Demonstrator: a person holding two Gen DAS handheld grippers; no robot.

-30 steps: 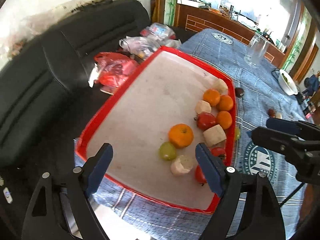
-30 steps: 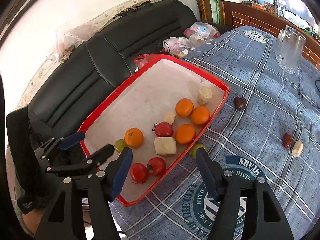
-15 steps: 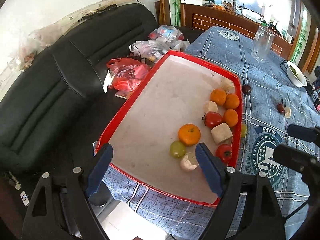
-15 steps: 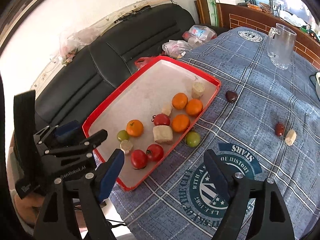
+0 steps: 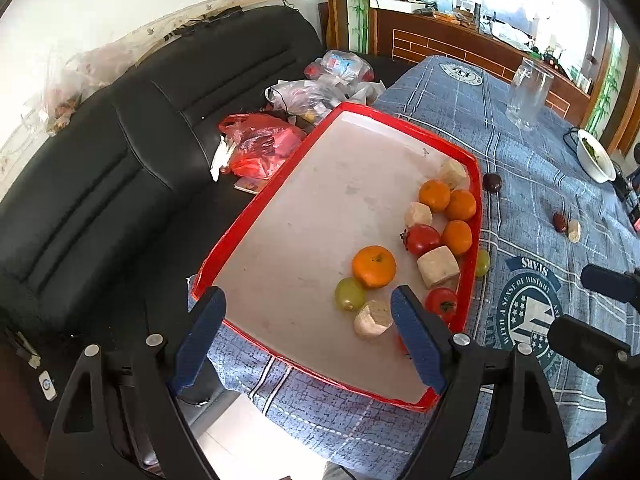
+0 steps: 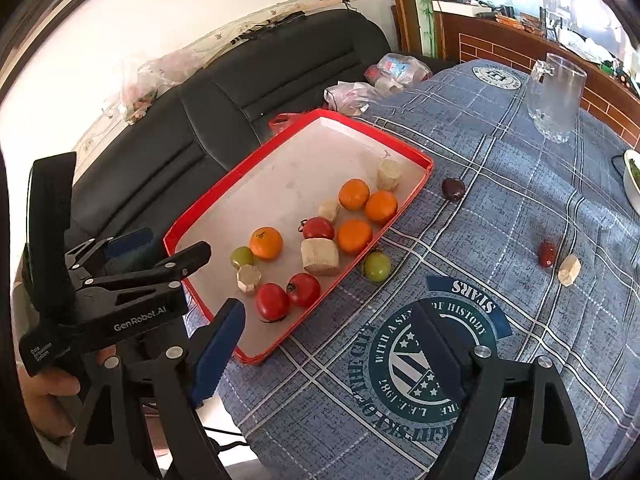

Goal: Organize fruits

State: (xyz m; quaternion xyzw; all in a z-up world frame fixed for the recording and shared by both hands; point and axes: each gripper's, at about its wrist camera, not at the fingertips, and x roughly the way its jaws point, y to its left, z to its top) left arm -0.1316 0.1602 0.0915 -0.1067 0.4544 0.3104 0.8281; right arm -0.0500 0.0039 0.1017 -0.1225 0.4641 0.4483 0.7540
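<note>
A red-rimmed tray (image 5: pixel 256 204) (image 6: pixel 208 200) lies on the blue tablecloth and holds several oranges (image 6: pixel 266 243), tomatoes (image 6: pixel 272 301), pale cut chunks (image 6: pixel 320 257) and a green fruit (image 6: pixel 241 256). Loose on the cloth are a green fruit (image 6: pixel 377 266) by the tray's rim, a dark plum (image 6: pixel 453 189), a small red fruit (image 6: pixel 547 253) and a pale chunk (image 6: pixel 569 270). My left gripper (image 5: pixel 308 336) is open and empty above the tray's near end. My right gripper (image 6: pixel 340 344) is open and empty above the cloth's round emblem.
A glass mug (image 6: pixel 554 96) stands far on the table. A white bowl (image 5: pixel 596 156) sits at the right edge. Plastic bags (image 5: pixel 260 144) lie on the black sofa (image 5: pixel 100 168) left of the table. The table's near edge (image 5: pixel 320 432) drops to the floor.
Both grippers have pulled back and up from the tray, so more of the table and sofa shows. Both stay open and empty. The fruits have not moved.
</note>
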